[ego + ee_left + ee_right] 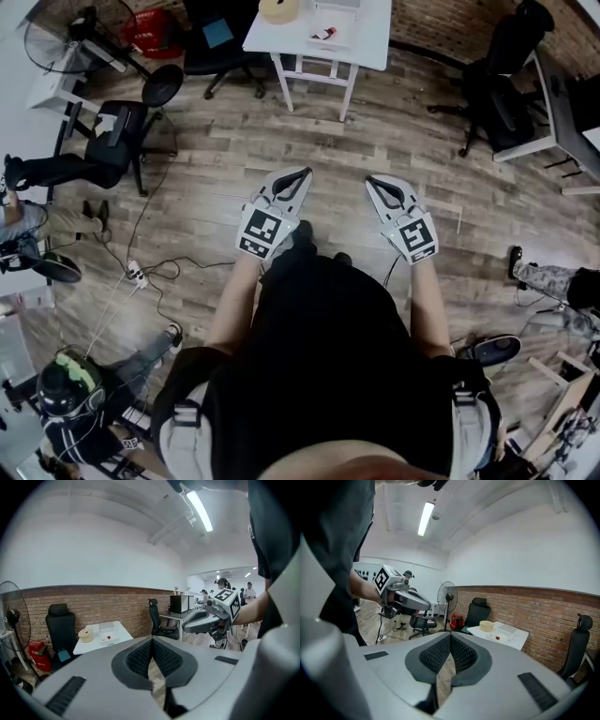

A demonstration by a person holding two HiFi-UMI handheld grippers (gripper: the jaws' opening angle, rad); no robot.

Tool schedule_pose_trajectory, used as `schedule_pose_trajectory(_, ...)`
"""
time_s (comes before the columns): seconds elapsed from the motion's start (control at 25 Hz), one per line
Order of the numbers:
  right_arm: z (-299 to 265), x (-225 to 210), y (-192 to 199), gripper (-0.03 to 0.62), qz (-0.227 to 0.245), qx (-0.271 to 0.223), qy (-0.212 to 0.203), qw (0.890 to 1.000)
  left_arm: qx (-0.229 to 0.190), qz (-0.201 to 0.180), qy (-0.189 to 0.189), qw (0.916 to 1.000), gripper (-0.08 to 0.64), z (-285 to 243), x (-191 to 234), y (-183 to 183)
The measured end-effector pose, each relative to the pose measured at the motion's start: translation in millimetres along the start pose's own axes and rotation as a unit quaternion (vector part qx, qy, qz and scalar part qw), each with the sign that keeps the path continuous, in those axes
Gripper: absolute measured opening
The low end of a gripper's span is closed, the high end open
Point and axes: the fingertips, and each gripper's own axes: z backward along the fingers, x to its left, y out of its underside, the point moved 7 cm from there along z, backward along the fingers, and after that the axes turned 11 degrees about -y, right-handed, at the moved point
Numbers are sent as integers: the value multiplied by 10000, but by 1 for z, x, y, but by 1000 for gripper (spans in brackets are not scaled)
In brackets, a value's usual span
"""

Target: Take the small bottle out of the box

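Left gripper (307,172): light grey shell, black trim along the inner edges.
Right gripper (368,178): light grey shell, black trim along the inner edges.
Left marker cube (262,232): white faces, black square-block pattern.
Right marker cube (417,236): white faces, black square-block pattern.
Pads (138,657): dark grey, fine ribbed texture.
Floor (216,141): grey-brown wood planks, visible grain.
Table (370,42): white top, white legs.
Brick wall (103,604): red-brown bricks, pale joints.
Upper wall (93,550): plain white.
Office chair (60,623): black.
Roll (85,635): cream.
Container (150,33): red.
Fan (447,592): black.
Person's top (328,347): black.
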Motion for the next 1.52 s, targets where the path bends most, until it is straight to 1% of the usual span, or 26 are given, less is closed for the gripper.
schedule_pose_trajectory(0.16,-20,-4,1,-3,33,69,65,9999,-19,-51,99,9999,17,-4,20,7)
schedule_pose_trajectory(0.28,-39,-5,-4,-3,-8,180,134,9997,-120,-109,248,9996,17,-6,38,10)
schedule_pose_trajectory(0.4,-58,-8,-5,-3,31,241,179,9995,-252,47,454,9986,17,-10,57,13)
schedule_pose_trajectory(0.52,-74,-9,-9,-3,-30,314,230,9992,-343,84,517,9980,17,-14,74,14)
schedule_pose_trajectory(0.64,-91,-12,-10,-3,24,297,264,9992,-347,-43,547,9979,17,-19,91,17)
schedule_pose_trajectory(0.8,-109,-11,-12,-3,-24,383,302,9988,-287,-49,708,9971,17,-24,109,25)
schedule_pose_trajectory(1.08,-127,-13,-11,-3,182,306,430,9984,-287,-140,774,9965,17,-24,129,30)
schedule_pose_trajectory(1.24,-128,-13,-8,-3,134,322,493,9982,-256,-130,774,9966,18,-22,134,32)
schedule_pose_trajectory(1.32,-128,-13,-8,-3,23,350,528,9980,-213,-125,775,9967,18,-23,137,34)
schedule_pose_trajectory(1.52,-129,-24,-4,-3,-94,404,557,9976,-144,-86,677,9976,18,-27,145,37)
